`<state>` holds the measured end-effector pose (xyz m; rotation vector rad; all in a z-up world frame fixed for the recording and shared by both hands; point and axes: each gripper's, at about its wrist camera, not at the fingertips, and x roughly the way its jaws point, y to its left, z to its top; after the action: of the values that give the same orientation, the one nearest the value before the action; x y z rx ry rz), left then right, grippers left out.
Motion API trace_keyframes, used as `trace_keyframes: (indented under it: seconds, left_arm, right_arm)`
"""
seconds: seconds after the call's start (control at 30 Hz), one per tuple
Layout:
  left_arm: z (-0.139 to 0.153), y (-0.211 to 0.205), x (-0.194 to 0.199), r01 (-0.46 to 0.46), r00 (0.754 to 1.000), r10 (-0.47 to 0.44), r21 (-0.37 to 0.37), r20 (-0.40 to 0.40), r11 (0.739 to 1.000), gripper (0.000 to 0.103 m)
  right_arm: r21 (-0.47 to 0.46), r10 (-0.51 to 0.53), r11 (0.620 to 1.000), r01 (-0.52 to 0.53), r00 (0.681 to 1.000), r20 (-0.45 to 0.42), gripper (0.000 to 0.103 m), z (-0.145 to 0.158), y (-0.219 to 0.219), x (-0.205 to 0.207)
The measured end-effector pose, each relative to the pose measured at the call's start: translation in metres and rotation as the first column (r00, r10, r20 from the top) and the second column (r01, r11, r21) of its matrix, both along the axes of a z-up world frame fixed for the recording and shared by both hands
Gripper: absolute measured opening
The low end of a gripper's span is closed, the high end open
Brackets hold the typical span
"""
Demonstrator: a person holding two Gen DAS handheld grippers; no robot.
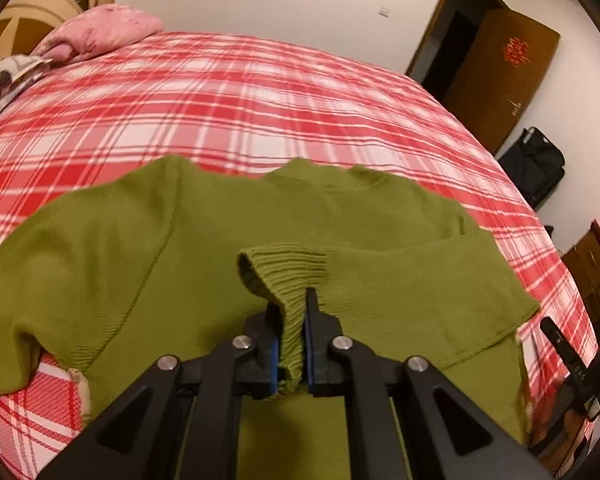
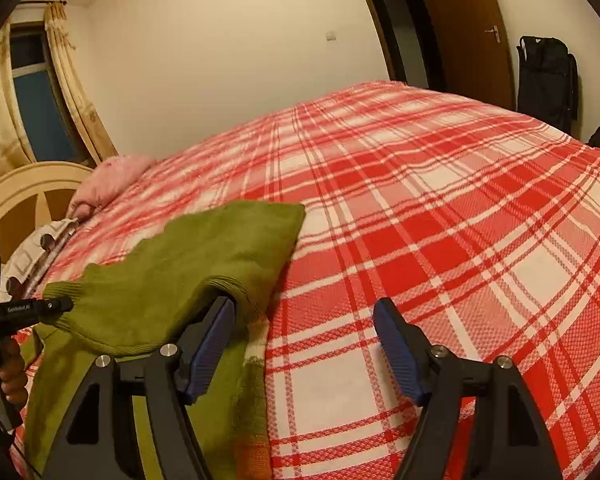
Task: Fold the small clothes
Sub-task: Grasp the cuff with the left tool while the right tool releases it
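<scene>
A green knit sweater [image 1: 140, 264] lies spread on the red and white plaid bed [image 1: 240, 92]. My left gripper [image 1: 291, 320] is shut on the sweater's ribbed cuff [image 1: 288, 276] and holds it over the body of the sweater. My right gripper [image 2: 306, 328] is open and empty at the sweater's right edge, its left finger [image 2: 214, 340] against the green cloth [image 2: 188, 264], its right finger over bare bedspread [image 2: 460, 240]. The left gripper's body shows at the far left of the right wrist view [image 2: 4, 304].
A pink pillow [image 1: 100, 32] and a patterned pillow [image 1: 4, 84] lie at the head of the bed by the cream headboard [image 2: 24, 188]. A brown door [image 1: 500, 76] and a black bag [image 1: 534, 164] stand beyond the bed.
</scene>
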<state>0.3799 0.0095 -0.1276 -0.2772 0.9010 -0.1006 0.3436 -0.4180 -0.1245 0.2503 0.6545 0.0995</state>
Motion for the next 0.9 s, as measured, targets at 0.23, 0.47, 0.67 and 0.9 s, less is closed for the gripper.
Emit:
trace_keyframes:
  seconds: [0.23, 0.47, 0.67, 0.9]
  left_arm:
    - [-0.011, 0.022, 0.002, -0.018, 1.000, 0.018, 0.036, 0.006, 0.999, 0.009]
    - [-0.030, 0.022, -0.001, -0.028, 0.999, 0.029, 0.031, -0.021, 0.999, 0.017]
    - [-0.029, 0.011, -0.017, 0.022, 1.000, -0.020, 0.158, -0.017, 0.987, 0.029]
    - [-0.014, 0.023, -0.034, -0.036, 0.998, 0.022, 0.213, 0.066, 0.976, 0.063]
  right_arm:
    - [-0.075, 0.080, 0.994, -0.085, 0.995, -0.067, 0.076, -0.008, 0.021, 0.009]
    - [-0.274, 0.091, 0.953, -0.129, 0.985, -0.147, 0.076, -0.013, 0.056, 0.026]
    - [-0.180, -0.051, 0.984, 0.017, 0.981, -0.190, 0.079, -0.018, 0.018, 0.035]
    - [-0.332, -0.112, 0.941, 0.062, 0.985, -0.133, 0.079, 0.006, 0.030, 0.007]
